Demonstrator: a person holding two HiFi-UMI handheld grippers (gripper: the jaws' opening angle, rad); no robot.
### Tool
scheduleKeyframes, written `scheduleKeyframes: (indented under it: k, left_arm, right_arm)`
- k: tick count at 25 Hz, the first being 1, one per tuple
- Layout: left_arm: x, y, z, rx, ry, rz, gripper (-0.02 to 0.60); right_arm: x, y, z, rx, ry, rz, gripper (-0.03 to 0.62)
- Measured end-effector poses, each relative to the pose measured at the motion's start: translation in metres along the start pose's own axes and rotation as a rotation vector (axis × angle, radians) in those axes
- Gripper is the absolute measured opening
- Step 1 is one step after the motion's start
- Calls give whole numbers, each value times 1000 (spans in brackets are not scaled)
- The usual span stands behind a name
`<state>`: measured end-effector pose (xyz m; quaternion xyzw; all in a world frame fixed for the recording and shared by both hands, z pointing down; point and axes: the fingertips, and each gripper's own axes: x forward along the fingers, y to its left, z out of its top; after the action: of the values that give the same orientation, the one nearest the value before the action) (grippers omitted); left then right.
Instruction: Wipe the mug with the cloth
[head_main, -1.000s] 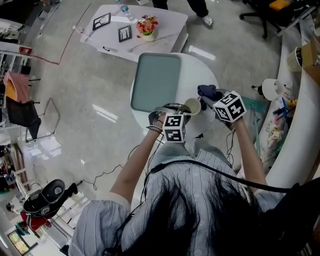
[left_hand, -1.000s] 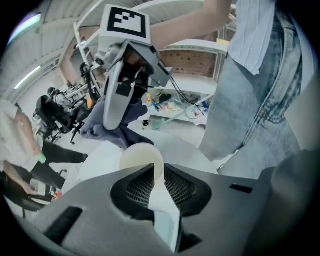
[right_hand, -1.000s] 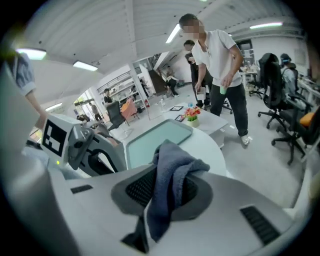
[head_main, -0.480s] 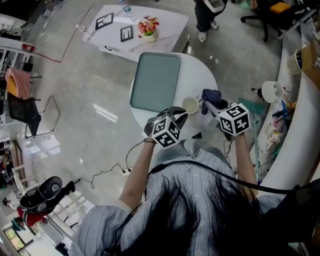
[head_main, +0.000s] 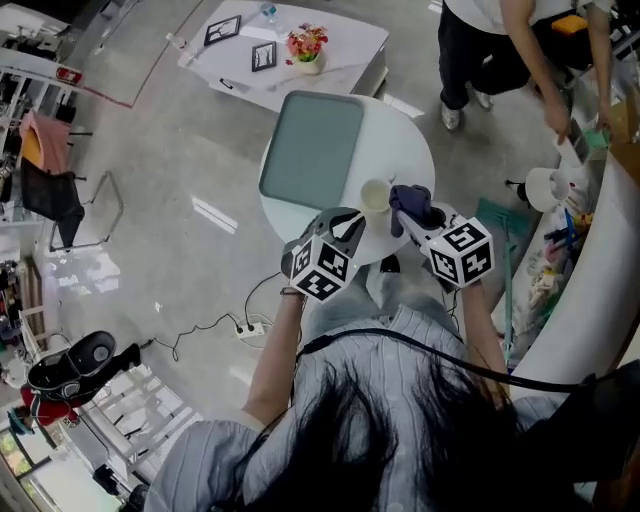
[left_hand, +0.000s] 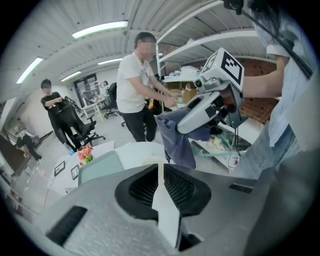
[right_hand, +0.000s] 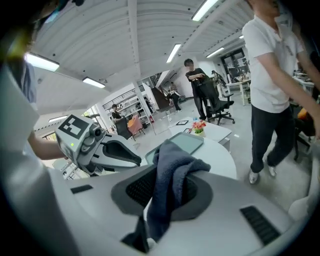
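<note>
**Busy workshop rings a round white table**

From my remote station I look down on a round white table (head_main: 405, 140) standing on a glossy grey floor (head_main: 180, 160) streaked with reflected light. Just beyond the table sits a low white table (head_main: 345, 45) carrying a pot of flowers (head_main: 306, 44) and two framed pictures (head_main: 264, 56). Near the table, a person (head_main: 490, 45) leans toward a cluttered white counter (head_main: 590, 290). A power strip (head_main: 247, 327) and its cable lie on the floor near the table's base. Well away from the table, a black office chair (right_hand: 220, 106) and metal shelving (left_hand: 210, 41) stand under long ceiling strip lights (left_hand: 100, 29).
</note>
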<state>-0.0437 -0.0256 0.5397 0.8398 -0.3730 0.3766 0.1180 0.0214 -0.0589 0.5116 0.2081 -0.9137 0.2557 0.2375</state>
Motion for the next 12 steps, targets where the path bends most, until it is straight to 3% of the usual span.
scheduleKeyframes:
  k: [6, 12]
  left_arm:
    - [-27, -17, -8, -222, -65, 82, 44]
    - [-40, -31, -36, -296, -39, 124, 44]
  right_arm:
    - [-1, 29, -21, -12, 21, 65, 80]
    - [0, 51, -37, -30, 43, 107, 80]
